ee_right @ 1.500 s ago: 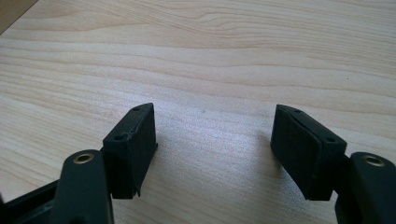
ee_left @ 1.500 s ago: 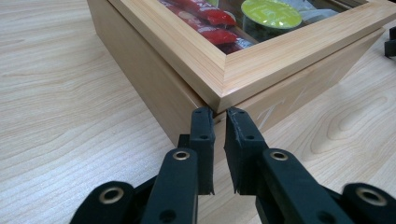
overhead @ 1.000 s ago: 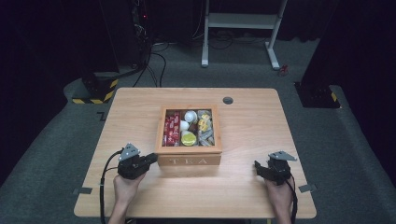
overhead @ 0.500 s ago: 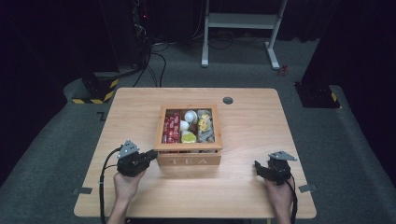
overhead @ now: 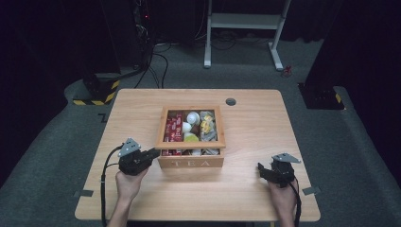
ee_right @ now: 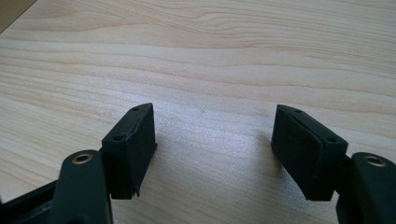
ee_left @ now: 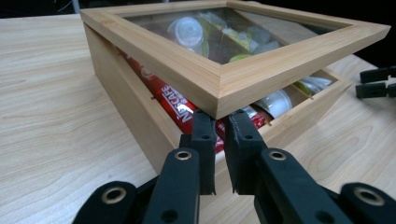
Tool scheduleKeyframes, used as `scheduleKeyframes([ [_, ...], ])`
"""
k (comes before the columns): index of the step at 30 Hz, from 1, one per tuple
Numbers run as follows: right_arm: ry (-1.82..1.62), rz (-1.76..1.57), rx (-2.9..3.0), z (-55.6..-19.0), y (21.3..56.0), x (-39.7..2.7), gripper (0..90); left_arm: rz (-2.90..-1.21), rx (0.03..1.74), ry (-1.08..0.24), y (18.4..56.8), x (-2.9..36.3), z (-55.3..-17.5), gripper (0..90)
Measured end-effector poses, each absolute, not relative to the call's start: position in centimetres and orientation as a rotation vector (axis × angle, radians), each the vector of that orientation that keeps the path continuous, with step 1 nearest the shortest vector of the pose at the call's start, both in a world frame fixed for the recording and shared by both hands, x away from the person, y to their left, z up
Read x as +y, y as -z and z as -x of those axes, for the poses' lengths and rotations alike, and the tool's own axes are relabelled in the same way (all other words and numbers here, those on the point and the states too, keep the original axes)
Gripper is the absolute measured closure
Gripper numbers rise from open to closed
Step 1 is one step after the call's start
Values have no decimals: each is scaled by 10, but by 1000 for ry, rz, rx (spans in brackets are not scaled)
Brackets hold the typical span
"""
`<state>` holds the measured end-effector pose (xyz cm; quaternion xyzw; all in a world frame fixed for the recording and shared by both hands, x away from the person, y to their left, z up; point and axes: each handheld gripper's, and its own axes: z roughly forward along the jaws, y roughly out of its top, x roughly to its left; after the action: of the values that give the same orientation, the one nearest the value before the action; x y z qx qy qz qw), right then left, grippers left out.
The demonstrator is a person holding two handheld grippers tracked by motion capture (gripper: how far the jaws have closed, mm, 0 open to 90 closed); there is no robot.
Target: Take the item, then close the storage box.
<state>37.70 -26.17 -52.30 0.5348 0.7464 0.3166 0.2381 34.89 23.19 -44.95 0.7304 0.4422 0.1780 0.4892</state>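
Observation:
A wooden tea box (overhead: 191,163) marked TEA stands at the middle of the table (overhead: 246,198). Its glass-paned lid (ee_left: 243,70) is tilted up at the near corner, leaving a gap over the box wall (ee_left: 126,107). My left gripper (ee_left: 222,126) is shut with nothing between its jaws; its tips sit right under that raised lid corner. From above, the left gripper (overhead: 155,152) is at the box's front left corner. Red Nescafe sticks (ee_left: 175,100) and white cups show inside. My right gripper (ee_right: 212,135) stands open over bare wood, and in the high view the right gripper (overhead: 265,171) sits right of the box.
A round grommet hole (overhead: 231,101) lies behind the box. A white desk frame (overhead: 246,21) stands on the floor beyond the table. Cables trail from both grippers toward the near edge.
The left gripper has shifted only slightly at the box's front left corner. The right gripper has stayed where it was.

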Motion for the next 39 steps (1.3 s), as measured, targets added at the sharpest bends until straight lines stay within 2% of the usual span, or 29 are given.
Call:
scheduleKeyframes([
  [39,-862,-1475,2036,-377,523,-261,309,-1723,994,-392,421,230,-380,821],
])
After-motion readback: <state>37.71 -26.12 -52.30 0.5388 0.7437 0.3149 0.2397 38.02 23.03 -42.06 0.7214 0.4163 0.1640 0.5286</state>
